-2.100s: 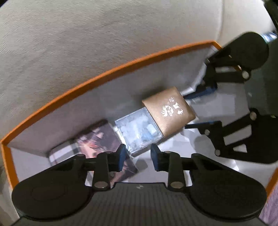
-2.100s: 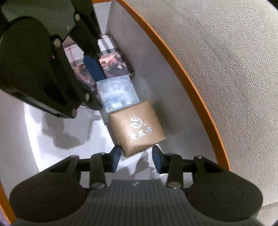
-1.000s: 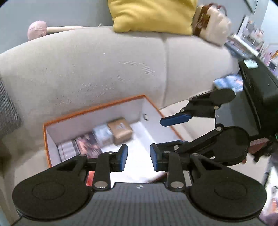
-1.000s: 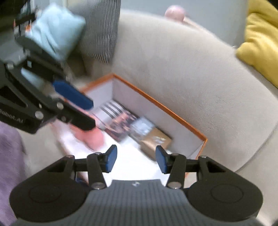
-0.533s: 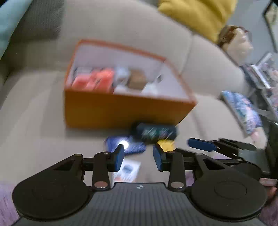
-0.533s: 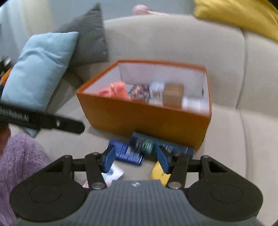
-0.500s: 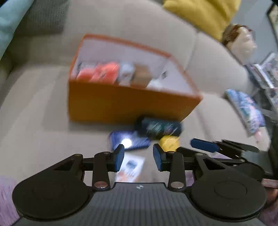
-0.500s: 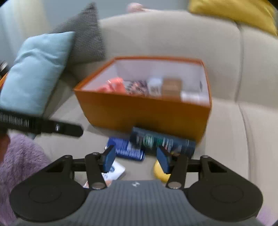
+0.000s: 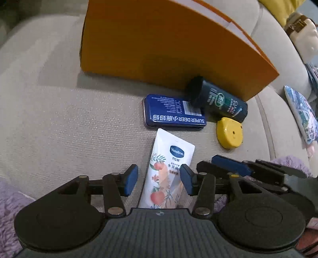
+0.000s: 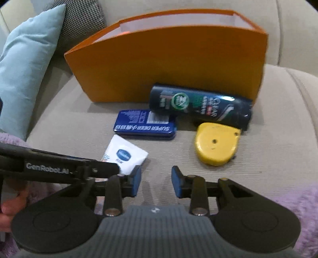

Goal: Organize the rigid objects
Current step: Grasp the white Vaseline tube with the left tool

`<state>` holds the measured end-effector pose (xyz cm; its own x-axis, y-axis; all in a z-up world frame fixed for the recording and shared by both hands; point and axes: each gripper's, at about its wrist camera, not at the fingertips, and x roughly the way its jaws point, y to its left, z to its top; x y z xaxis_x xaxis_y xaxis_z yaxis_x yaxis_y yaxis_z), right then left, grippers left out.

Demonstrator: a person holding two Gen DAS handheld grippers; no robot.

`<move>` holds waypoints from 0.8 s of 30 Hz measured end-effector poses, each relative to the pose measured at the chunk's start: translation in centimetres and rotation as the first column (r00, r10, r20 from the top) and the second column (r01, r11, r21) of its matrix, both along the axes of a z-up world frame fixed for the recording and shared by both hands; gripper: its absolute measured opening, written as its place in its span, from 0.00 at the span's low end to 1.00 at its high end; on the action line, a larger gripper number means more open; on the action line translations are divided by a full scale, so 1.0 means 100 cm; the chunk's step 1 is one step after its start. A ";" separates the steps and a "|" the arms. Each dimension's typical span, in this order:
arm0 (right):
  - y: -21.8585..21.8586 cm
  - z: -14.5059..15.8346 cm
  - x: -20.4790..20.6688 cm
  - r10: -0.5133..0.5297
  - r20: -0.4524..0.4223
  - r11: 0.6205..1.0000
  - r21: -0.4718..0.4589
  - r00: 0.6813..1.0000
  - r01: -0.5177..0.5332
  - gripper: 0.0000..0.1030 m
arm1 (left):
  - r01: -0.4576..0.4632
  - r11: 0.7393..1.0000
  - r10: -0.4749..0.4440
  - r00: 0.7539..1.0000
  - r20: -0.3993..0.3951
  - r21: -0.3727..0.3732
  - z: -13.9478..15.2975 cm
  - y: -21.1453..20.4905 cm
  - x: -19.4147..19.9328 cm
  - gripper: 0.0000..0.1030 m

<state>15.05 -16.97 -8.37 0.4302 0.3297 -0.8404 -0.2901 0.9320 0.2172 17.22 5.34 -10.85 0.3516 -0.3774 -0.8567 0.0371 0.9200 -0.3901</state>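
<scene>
Several items lie on the sofa seat in front of an orange box: a white Vaseline tube, a blue tin, a dark green bottle and a yellow tape measure. My left gripper hangs low over the tube. Its jaws are opening, and the tube lies between them without being pressed. My right gripper is closing over bare cushion, with nothing between its pads. The tape measure lies just ahead of it to the right, and the tube ahead to the left.
The orange box stands against the sofa back, its contents hidden from here. A light blue pillow and a checked pillow lean at the left. The bottle rests on the tin. Purple fuzzy sleeves show at the edges.
Both grippers came up out of the orange box and dropped to the seat in front of it. The left jaws spread wider; the right jaws narrowed.
</scene>
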 end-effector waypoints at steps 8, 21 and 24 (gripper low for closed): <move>0.016 -0.008 0.005 0.051 0.008 0.999 -0.015 0.999 -0.051 0.37 | 0.011 1.000 -0.011 1.000 -0.007 -0.022 -0.003 -0.002 0.003 0.46; 0.013 0.001 -0.006 0.078 0.033 0.997 0.012 0.996 -0.078 0.26 | -0.015 0.998 0.023 0.991 0.129 -0.062 0.027 0.008 -0.023 0.18; 0.014 0.005 -0.010 0.101 0.049 0.994 0.026 0.994 -0.102 0.25 | -0.043 0.997 0.052 0.984 0.172 -0.057 0.034 0.009 -0.032 0.17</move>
<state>14.01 -15.54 -7.85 0.4330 0.3969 -0.8093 -0.3934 0.8910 0.2265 14.01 6.27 -7.44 0.5116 -0.3996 -0.7607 0.0653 0.9008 -0.4293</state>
